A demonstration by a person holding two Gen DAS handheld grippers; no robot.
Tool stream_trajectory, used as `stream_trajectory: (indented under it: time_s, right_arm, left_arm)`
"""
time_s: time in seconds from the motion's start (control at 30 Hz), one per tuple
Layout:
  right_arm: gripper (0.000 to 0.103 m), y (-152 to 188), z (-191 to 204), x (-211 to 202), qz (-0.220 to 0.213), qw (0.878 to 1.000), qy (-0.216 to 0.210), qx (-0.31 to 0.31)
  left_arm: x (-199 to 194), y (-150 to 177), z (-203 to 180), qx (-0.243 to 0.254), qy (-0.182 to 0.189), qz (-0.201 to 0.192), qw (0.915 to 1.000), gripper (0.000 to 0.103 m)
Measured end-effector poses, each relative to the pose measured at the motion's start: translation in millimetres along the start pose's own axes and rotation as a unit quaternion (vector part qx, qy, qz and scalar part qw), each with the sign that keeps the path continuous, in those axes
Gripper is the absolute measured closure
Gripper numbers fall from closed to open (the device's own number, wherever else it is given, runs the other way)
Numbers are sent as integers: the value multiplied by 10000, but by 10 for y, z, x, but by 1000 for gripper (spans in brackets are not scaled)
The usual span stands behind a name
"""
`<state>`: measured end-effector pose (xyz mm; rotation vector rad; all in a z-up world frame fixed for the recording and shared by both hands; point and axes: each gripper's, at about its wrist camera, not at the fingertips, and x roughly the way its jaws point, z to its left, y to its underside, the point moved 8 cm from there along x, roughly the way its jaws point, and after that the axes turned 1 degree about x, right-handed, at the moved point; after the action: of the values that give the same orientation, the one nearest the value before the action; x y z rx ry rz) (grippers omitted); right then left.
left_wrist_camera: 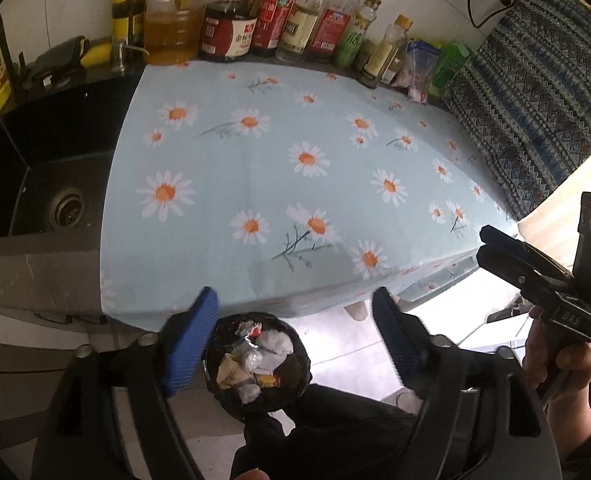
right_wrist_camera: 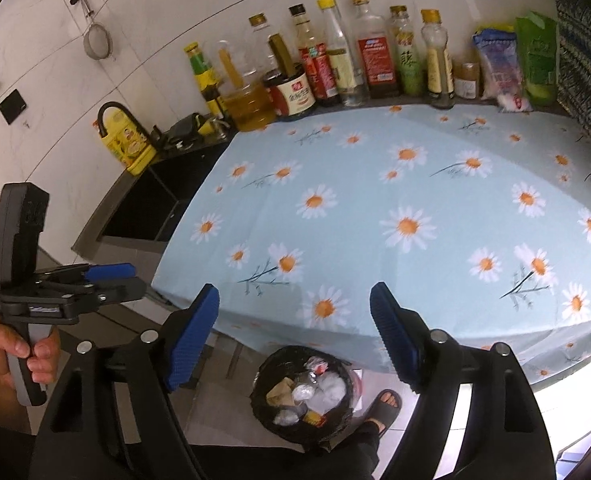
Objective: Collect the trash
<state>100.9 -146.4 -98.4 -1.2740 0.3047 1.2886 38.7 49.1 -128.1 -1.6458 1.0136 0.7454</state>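
Note:
A black-lined trash bin (left_wrist_camera: 295, 394) stands on the floor below the table's front edge, holding crumpled wrappers and tissue (left_wrist_camera: 273, 346). It also shows in the right wrist view (right_wrist_camera: 335, 416). My left gripper (left_wrist_camera: 295, 304) is open and empty above the bin. My right gripper (right_wrist_camera: 295, 300) is open and empty over the table's front edge. In the left wrist view the right gripper (left_wrist_camera: 495, 246) appears at the right with its jaws close together. The left gripper (right_wrist_camera: 115, 274) shows at the left in the right wrist view.
A daisy-print cloth covers the table (left_wrist_camera: 275, 160). Several sauce and oil bottles (right_wrist_camera: 335, 60) line the back wall. A black sink (left_wrist_camera: 55, 184) lies left of the table. A patterned cloth (left_wrist_camera: 535, 100) hangs at the right. A sandalled foot (right_wrist_camera: 385, 404) stands beside the bin.

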Motion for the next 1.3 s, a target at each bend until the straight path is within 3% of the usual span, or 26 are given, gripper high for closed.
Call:
stream_trajectory:
  time_s: [0.2,0.27,0.3,0.63,1.3]
  right_arm:
    - [9,-194,-108,-116,-183,9998,45,38]
    - [5,-265,-134,-163,-276,9996,87,19]
    - [5,-294,-148,-184,-312,9994,118,11]
    - [5,-505,-143,-375,-585,9976,261,-274]
    - [5,-706,-270,-491,-733,9962,411,-212]
  left_arm:
    - [-85,-161,-44,20,-157,-155,9998,23]
    - [-110,-207,-58,5,-165,-179,9997,16]
    - [-117,-229,-62,14,-201,-183,9996,12]
    - [-220,-405,-119,-23,-289,-330,9990,8]
    - [-371,-610,-227,91,-281,-561,9980,8]
